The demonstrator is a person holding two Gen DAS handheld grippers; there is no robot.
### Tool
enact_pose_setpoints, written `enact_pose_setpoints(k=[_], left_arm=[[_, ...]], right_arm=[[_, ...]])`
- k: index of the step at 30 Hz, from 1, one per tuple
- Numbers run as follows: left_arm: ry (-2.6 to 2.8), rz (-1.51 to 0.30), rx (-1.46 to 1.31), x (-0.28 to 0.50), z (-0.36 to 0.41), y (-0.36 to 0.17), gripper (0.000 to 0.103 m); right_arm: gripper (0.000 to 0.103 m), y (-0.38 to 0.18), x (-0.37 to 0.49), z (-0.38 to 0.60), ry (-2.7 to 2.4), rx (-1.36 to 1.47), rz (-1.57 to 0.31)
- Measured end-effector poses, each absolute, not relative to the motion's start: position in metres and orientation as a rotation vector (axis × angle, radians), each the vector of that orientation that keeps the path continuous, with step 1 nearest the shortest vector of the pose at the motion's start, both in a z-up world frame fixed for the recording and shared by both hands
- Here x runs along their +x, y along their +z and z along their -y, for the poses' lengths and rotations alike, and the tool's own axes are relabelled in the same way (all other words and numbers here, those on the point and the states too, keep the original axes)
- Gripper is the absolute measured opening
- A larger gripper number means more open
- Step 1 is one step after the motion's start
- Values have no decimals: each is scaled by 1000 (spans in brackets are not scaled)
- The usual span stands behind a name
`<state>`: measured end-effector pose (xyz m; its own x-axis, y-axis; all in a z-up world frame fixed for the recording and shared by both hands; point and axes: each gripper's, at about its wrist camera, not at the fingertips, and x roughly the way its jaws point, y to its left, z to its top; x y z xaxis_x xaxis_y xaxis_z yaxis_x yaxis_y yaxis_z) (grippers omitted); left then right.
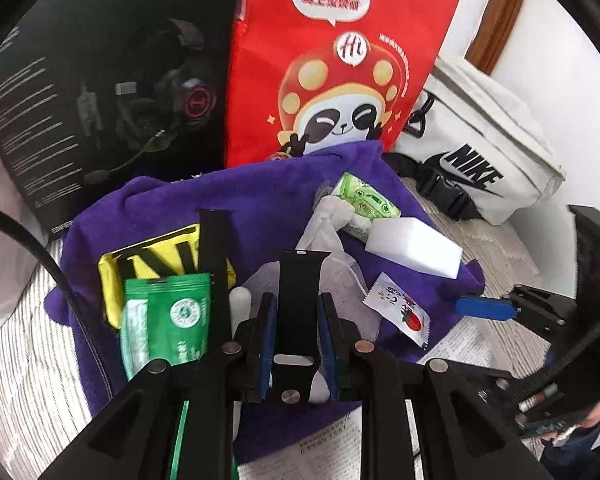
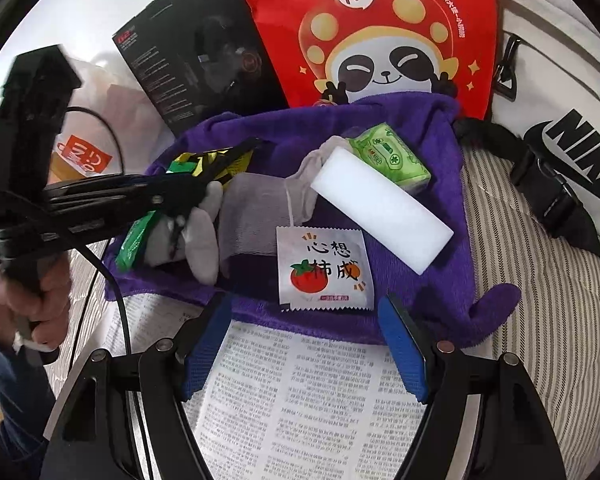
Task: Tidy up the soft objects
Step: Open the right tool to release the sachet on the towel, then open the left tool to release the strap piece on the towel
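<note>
A purple towel point(image 1: 260, 200) point(image 2: 440, 280) lies on the striped bed with small items on it. My left gripper point(image 1: 296, 320) is shut on a black watch strap point(image 1: 298, 292), held over the towel; a second black strap point(image 1: 216, 248) lies beside it. In the right wrist view the left gripper point(image 2: 188, 196) sits above a grey sock point(image 2: 252, 204). My right gripper point(image 2: 304, 344) is open and empty, just before a white tomato sachet point(image 2: 324, 268) at the towel's near edge. A white foam block point(image 2: 380, 208) and a green tissue pack point(image 2: 392, 156) lie farther back.
A red panda bag point(image 1: 340, 60), a black headset box point(image 1: 100, 92) and a white Nike bag point(image 1: 480, 160) stand behind the towel. A green packet point(image 1: 168, 320) and a yellow pouch point(image 1: 152, 256) lie at left. A printed sheet point(image 2: 300, 400) lies under my right gripper.
</note>
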<state>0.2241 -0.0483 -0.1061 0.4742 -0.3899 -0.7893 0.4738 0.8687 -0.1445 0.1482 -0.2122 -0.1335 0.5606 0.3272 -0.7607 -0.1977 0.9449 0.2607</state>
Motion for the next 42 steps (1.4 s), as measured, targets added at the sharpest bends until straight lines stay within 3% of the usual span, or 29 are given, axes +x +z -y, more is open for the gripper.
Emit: enact_pose_setpoints(k=[11,15,19,23,25,30,34,39,42], left_arm=[[-528,-991,131,231,69,-132,22],[-514,-1013,128,231,68,-135,32],[-521,-1011,94,225,61,-132,50],[-504,-984,112,213,57,-119,52],[-499,-962,123,204,55,-110,61],[-463,-915,156,181,48,-91,67],[-417,-889,166,161,37,-81,79],[-363,-872,152,134,20,-71,83],[-322,-859,141,116,9,-66,88]], right_arm=[[75,-132,139,218,302,156,-928],[75,-131,134,219,303,157,-925],[75,-129,129,219,304,154,-920],[75,-122,119,218,303,149,-904],[75,-118,114,217,303,149,-894],[75,-110,101,216,290,141,-879],[76,-105,89,214,276,129,-865],[81,-98,75,212,270,126,-855],[90,-94,69,210,255,116,-849]])
